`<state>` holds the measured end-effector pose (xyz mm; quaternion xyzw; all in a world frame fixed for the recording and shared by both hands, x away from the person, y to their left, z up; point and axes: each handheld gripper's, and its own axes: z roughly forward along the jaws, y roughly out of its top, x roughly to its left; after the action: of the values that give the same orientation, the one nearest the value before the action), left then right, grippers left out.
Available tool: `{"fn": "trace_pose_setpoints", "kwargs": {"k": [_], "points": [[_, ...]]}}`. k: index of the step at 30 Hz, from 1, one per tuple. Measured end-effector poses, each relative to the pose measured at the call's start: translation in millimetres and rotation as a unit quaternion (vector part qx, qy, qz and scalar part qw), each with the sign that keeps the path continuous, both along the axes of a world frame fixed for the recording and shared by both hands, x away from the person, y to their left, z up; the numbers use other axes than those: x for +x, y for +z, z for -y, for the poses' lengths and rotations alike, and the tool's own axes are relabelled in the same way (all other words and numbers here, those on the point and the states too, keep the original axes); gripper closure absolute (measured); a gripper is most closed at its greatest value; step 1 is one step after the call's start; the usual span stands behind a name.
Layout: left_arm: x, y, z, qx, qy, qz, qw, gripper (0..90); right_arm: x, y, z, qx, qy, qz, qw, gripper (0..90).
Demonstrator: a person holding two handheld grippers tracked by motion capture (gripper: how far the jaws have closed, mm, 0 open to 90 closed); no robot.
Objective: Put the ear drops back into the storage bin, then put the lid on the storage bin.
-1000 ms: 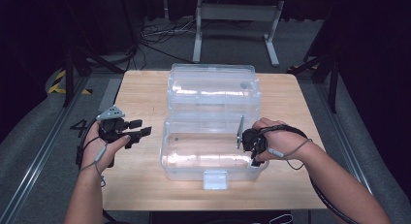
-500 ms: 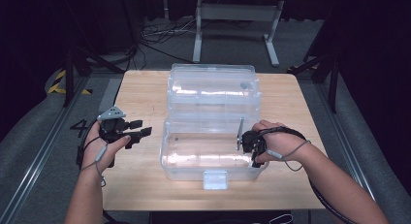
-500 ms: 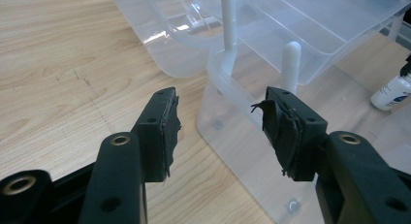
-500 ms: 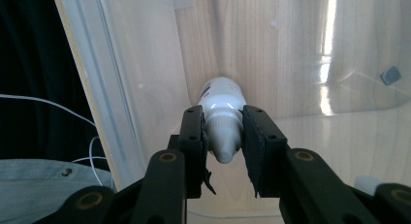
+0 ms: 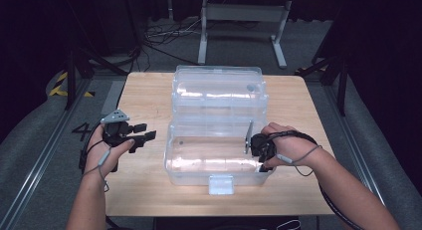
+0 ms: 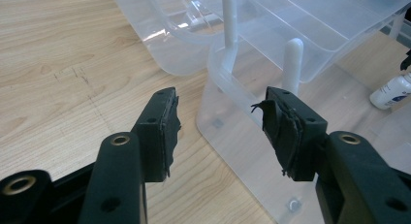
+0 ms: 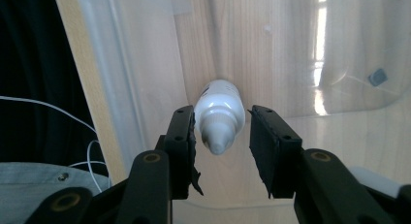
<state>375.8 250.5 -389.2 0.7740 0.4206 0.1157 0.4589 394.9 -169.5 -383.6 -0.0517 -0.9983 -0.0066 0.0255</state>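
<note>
A clear plastic box (image 5: 219, 140) is seen open in the middle of the wooden desk (image 5: 144, 95), its lid thrown back toward the far edge and its white latch (image 5: 221, 184) facing the person. Inside the box, at its right end, the right gripper (image 7: 220, 151) is held low over the floor of the tub, and a small white bottle (image 7: 219, 118) is framed between its fingers (image 7: 181, 151). The bottle is seen lying on its side on the box floor, nozzle pointed back at the camera. The fingers are spread on either side of it, with a sliver of daylight visible on each side, so no grip is made. From the left gripper view the same bottle (image 6: 390, 90) is glimpsed through the clear wall at the far right end of the box. The left gripper (image 5: 130, 135) is held outside the box, just beside its left wall and above the bare desk, and its fingers (image 6: 162, 132) are parted wide with nothing between them but wood and the box's near corner. From above, the right hand (image 5: 283, 145) is seen resting over the box's right rim, cable looped around the wrist.
</note>
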Motion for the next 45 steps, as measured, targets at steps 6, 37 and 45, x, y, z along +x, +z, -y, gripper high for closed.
{"fn": "trace_pose_setpoints", "kwargs": {"k": [6,37,45], "points": [[0.3,0.3,0.0,-0.001,0.0,0.001,1.0,47.6,-5.7,19.5,4.2,0.03,-0.005,0.017,0.9994,59.0],[-40.0,15.3,92.6,0.043,-0.254,-0.012,0.9662,54.5,30.4,113.2,39.7,0.342,-0.148,0.126,0.9194,53.2],[-48.3,5.8,105.5,0.061,-0.297,-0.028,0.9525,54.7,48.7,121.8,43.7,0.358,-0.171,0.141,0.9073,52.5]]}}
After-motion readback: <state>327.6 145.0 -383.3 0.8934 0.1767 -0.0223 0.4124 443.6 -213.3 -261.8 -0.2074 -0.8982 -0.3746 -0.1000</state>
